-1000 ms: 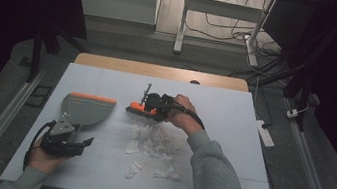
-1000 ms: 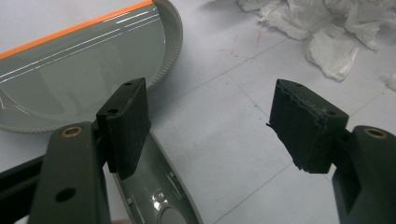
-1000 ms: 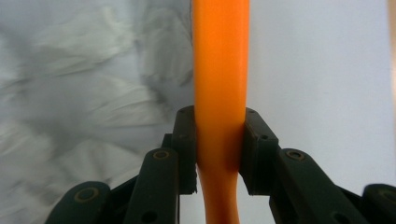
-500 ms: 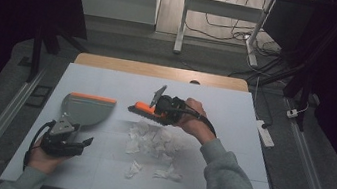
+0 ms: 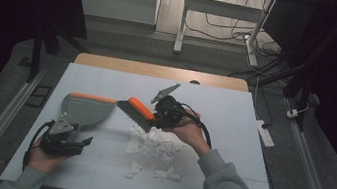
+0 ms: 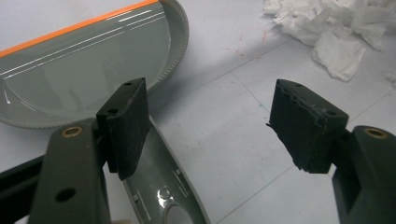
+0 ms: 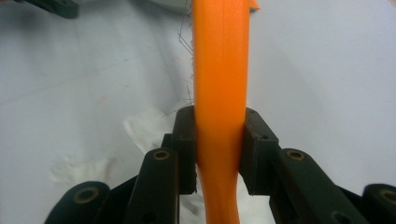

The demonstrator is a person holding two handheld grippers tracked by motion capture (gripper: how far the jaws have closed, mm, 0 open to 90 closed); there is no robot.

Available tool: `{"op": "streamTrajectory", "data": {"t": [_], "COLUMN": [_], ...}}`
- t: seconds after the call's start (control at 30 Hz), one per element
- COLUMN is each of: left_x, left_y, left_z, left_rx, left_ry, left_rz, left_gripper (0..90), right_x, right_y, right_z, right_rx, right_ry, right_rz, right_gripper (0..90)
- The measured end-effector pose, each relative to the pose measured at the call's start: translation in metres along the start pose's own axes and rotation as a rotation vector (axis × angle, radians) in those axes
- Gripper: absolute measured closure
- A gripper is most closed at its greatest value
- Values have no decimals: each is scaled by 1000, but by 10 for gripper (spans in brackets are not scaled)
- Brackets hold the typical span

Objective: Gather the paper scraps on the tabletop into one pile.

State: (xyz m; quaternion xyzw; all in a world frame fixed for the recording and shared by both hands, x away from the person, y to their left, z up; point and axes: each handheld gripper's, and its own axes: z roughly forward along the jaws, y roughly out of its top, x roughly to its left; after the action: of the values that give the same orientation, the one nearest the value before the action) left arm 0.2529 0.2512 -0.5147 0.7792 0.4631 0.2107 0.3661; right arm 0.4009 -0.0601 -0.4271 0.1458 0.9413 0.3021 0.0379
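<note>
With my right tongs clamped on the brush handle and left tongs apart over the dustpan handle, I should grip the pan first, then sweep the paper scraps toward its lip.

In my right gripper view the orange brush handle runs off the top edge, and my left gripper view crops the dustpan.

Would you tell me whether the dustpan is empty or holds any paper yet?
Empty: the dustpan shows a bare grey tray, and the paper scraps lie on the table beside it.
</note>
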Motion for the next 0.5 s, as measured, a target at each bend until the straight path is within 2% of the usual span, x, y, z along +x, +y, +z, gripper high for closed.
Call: {"op": "streamTrajectory", "data": {"t": [0.2,0.23,0.3,0.4,0.5], "left_x": [0,-1,0,0,0], "left_y": [0,0,-1,-1,-1], "left_z": [1,0,0,0,1], "left_rx": [6,4,2,2,6], "left_ry": [-2,-3,-4,-2,-4], "left_rz": [4,5,4,1,3], "left_gripper": [294,294,294,294,294], "right_x": [10,11,12,13,19], "right_y": [8,8,9,7,7], "right_z": [18,20,22,23,24], "right_rx": [1,4,10,19,34], "right_ry": [42,37,26,35,61], "right_rz": [44,47,57,96,101], "right_gripper": [703,703,703,703,703]}}
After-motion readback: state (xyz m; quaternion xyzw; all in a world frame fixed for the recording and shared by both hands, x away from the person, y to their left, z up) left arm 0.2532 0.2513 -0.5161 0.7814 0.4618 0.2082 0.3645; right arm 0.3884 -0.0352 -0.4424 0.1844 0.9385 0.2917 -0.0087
